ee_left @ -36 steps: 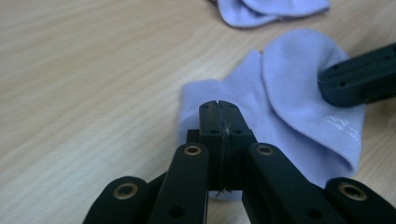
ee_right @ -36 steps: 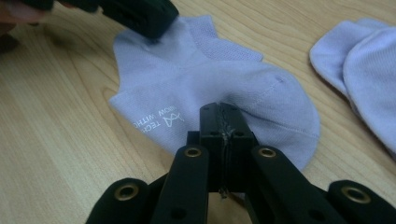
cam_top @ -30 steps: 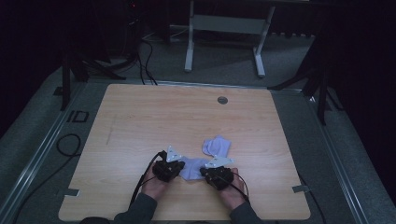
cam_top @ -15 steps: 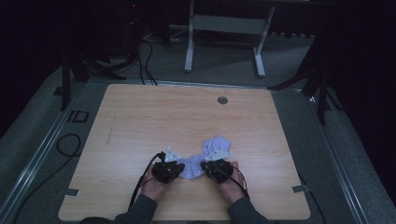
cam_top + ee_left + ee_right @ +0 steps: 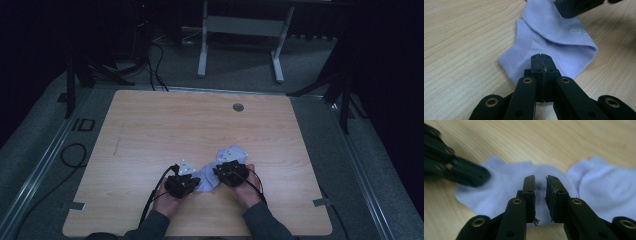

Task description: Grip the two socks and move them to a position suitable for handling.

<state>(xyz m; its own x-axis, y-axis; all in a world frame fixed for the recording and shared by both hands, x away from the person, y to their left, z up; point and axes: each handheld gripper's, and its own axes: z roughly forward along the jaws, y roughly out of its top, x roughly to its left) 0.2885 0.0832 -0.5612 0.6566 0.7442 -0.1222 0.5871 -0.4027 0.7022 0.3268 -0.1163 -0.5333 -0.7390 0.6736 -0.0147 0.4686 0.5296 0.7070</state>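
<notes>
A pale lilac ankle sock lies on the wooden table near its front edge, with one part folded over another. My left gripper is shut, its tips low over the sock's cuff end. Whether cloth is pinched is unclear. My right gripper is open by a narrow gap and hovers over the middle of the sock, facing my left gripper. More lilac sock fabric lies bunched to the right, and also beyond the right gripper in the high view.
A person's hands and dark sleeves come in from the front edge. A round grommet sits near the table's far edge. A metal stand and cables are on the floor behind.
The right gripper has moved forward and left onto the sock, closer to the left gripper. The left gripper has barely shifted.
</notes>
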